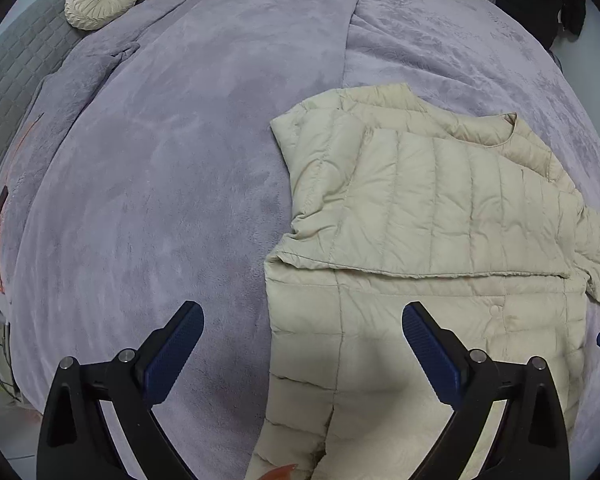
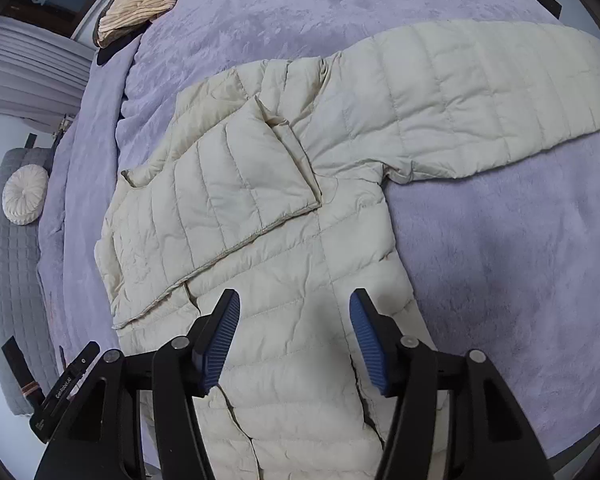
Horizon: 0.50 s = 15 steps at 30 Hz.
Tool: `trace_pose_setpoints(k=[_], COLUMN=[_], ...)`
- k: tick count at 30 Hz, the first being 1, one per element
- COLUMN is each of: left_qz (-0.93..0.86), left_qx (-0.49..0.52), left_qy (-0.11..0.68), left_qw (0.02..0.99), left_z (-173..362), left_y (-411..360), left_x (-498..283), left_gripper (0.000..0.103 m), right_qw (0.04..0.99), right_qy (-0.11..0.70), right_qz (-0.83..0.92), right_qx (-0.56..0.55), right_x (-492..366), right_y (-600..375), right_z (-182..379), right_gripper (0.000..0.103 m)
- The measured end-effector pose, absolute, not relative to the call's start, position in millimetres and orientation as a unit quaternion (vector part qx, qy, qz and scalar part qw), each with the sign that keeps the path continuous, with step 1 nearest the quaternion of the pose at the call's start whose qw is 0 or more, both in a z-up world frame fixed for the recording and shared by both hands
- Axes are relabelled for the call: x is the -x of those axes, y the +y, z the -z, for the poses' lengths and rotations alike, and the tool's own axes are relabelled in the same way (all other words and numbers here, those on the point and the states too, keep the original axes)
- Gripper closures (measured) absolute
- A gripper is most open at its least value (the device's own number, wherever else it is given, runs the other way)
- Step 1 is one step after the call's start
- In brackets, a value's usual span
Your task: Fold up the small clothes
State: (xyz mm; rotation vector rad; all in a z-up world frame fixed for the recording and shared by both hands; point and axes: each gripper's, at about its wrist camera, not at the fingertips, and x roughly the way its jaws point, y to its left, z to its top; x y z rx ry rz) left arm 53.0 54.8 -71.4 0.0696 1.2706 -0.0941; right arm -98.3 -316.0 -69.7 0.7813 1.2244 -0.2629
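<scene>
Lying flat on the lilac plush bedspread (image 1: 160, 160), the cream quilted puffer jacket (image 1: 420, 208) has one sleeve folded across its chest and the other sleeve (image 2: 480, 92) stretched out toward two o'clock in the right wrist view. The left gripper (image 1: 302, 344) hangs above the jacket's edge with jaws wide apart and empty. The right gripper (image 2: 294, 332) hovers over the jacket's body, jaws apart, gripping nothing.
</scene>
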Motion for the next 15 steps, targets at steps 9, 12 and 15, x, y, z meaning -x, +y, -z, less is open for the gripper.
trace_pose_setpoints(k=[9,12,15], left_qz=[0.085,0.113,0.133], left_qx=[-0.076,-0.084,-0.104], left_qy=[0.577,0.585,0.589], left_qw=[0.809,0.799,0.791], left_z=[60,60,62], left_y=[0,-25,-53], left_x=[-46,-41,-35], left_gripper=[0.003,0.003,0.003], right_qw=[0.745,0.744,0.743], right_qy=[0.52,0.507,0.493], right_qz=[0.125,0.133,0.141], right_qx=[-0.4,-0.414,-0.43], right_x=[129,140,151], right_y=[-339,-356,-375], right_z=[71,70,70], right_gripper=[0.005,0.0,0.0])
